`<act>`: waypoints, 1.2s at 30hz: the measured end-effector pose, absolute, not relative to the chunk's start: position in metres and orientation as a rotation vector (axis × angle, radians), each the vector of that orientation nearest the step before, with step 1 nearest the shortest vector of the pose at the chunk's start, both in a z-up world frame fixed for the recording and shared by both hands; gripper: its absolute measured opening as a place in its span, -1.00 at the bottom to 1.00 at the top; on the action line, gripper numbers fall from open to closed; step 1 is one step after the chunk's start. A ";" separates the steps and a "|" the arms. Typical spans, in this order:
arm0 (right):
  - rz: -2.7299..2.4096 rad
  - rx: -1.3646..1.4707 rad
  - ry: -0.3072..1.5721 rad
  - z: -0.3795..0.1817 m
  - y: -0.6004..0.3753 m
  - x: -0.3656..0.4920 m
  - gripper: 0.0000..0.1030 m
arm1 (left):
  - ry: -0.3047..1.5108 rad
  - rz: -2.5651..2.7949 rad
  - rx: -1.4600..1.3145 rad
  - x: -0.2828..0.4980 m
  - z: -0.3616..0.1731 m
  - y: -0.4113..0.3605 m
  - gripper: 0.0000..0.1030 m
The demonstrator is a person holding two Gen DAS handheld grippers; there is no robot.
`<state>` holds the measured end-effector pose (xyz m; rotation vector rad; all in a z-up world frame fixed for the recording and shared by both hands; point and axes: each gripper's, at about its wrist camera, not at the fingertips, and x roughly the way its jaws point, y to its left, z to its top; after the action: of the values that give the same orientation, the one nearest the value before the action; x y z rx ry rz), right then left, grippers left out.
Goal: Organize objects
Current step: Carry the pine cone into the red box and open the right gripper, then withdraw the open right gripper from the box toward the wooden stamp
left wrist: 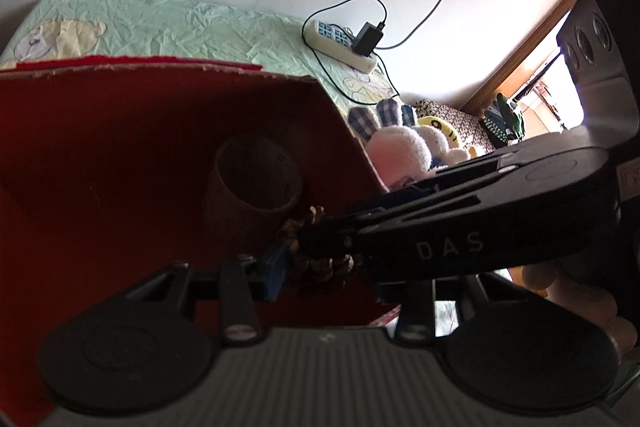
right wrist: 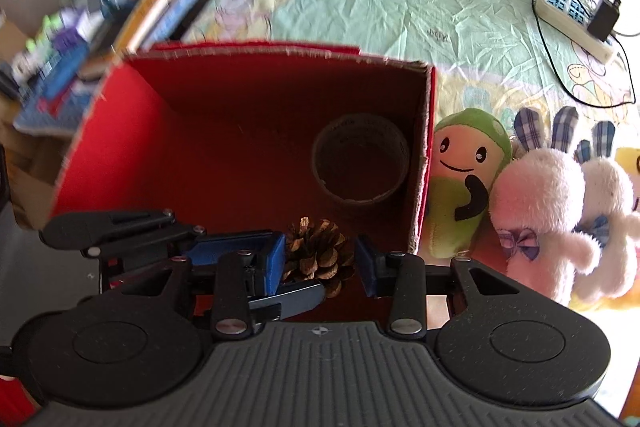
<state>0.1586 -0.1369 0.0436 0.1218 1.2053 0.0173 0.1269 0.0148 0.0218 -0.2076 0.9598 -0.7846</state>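
Pine cone (right wrist: 316,255) sits nearest the cameras, between the fingers of both tools, low over the near side of a red cardboard box (right wrist: 280,57). The left gripper (left wrist: 318,265) reaches in from the side and grasps it: 1 blue pad (left wrist: 276,267) presses the scales, and the right wrist view shows its other finger under the cone. The right gripper (right wrist: 320,263) straddles the same cone with its jaws apart; the pad on the picture's right stands just clear of the scales (the other looks to be touching, though I cannot be sure).

Deeper in the box, toward its far right corner, lies a brown tape roll (right wrist: 360,163), hole upward. Just outside the right wall lean 2 plush toys, a green smiling one (right wrist: 464,187) and a white rabbit (right wrist: 536,203). Beyond them a crumpled green sheet (right wrist: 400,7) carries a white power strip (right wrist: 572,15) with a black adapter (right wrist: 604,13) plugged in. Books (right wrist: 160,11) are stacked at far left, blurred.
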 end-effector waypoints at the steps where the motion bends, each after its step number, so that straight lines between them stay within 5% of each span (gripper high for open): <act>1: 0.012 0.104 1.229 0.041 -0.135 0.161 -0.29 | 0.969 -0.796 -0.208 0.129 0.018 0.014 -0.20; 36: -0.011 0.233 1.091 0.038 -0.145 0.145 -0.33 | 0.896 -0.308 0.036 0.119 0.056 0.064 -0.10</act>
<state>0.1446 -0.1447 0.0383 0.2327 1.0910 -0.0108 0.1187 0.0640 0.0558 0.0364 0.8963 -0.3082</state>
